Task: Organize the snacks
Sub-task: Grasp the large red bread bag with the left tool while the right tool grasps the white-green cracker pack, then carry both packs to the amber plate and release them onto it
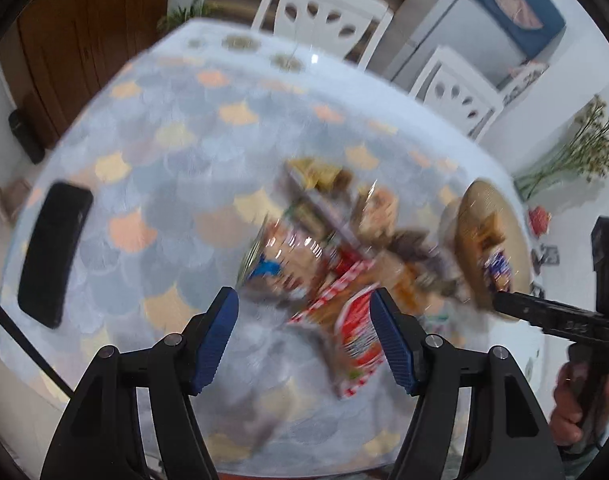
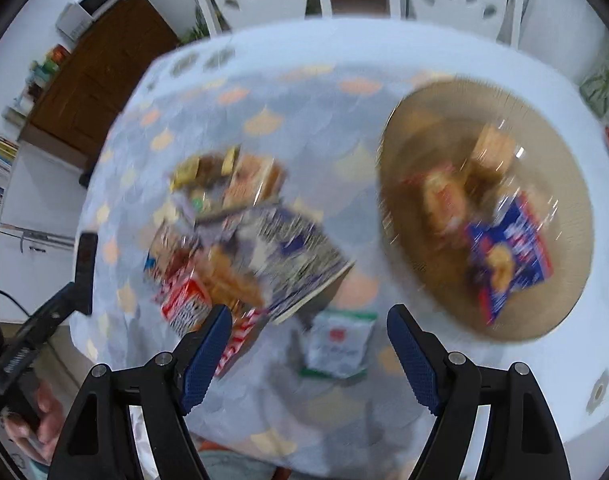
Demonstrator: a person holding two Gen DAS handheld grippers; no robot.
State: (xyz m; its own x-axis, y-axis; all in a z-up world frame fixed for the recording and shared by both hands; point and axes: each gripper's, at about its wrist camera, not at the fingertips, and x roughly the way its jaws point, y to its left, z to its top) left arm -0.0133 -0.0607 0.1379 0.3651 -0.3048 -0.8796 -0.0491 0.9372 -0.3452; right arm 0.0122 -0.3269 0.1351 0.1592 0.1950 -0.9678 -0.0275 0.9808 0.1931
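both pictures are blurry. the left gripper and the right gripper hang over the table with fingers apart and nothing in them. a pile of snacks lies in the middle, and more snacks sit in the round basket beside it. a small white packet lies below the right gripper.

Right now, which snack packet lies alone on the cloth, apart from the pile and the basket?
The white packet with green edges. It lies by itself between the right gripper's fingers; the other packets are heaped in the pile or in the woven basket.
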